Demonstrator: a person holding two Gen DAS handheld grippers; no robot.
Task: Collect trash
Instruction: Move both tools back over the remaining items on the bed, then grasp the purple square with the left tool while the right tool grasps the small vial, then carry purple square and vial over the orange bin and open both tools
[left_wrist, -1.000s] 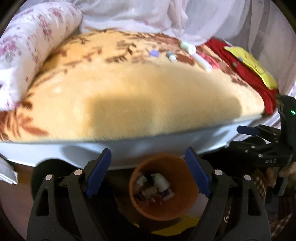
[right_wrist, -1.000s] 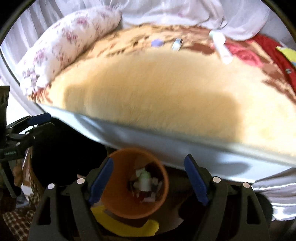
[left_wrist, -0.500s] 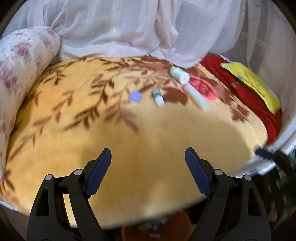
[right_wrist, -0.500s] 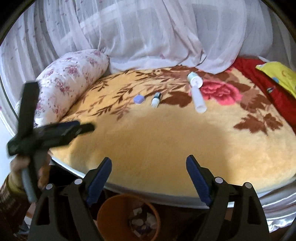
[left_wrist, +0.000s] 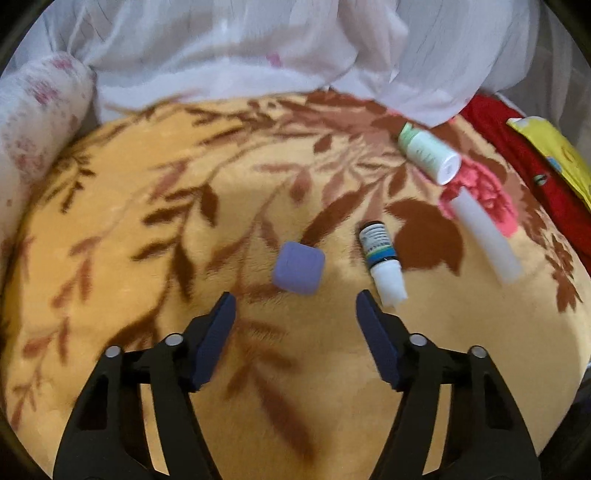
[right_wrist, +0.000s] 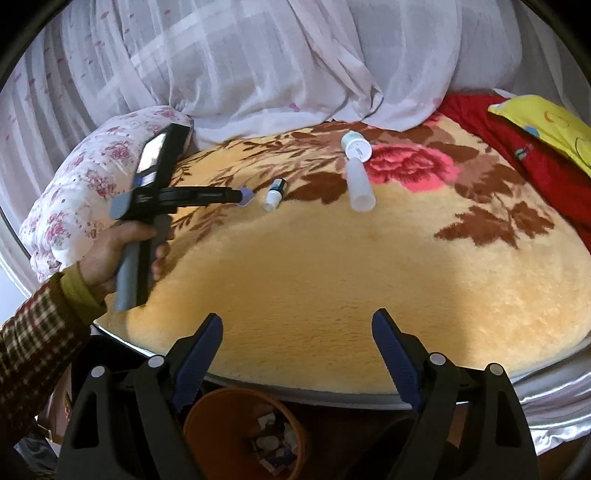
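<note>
A small purple block lies on the yellow leaf-patterned blanket. My left gripper hovers just short of the block, its jaws closing; the block sits right beyond the tips and the pads do not press on it. To its right lie a dropper bottle, a clear tube and a white bottle. The right wrist view shows the left gripper side-on, held by a hand. My right gripper stands open and empty over the bed's near edge, above an orange bin with trash inside.
A floral pillow lies at the bed's left side. White curtain fabric drapes along the back. A red cloth with a yellow item on it lies at the right.
The left gripper swept from above the orange bin across the bed to the purple block, and its jaws narrowed. The right gripper rose from the bin and now looks over the bed.
</note>
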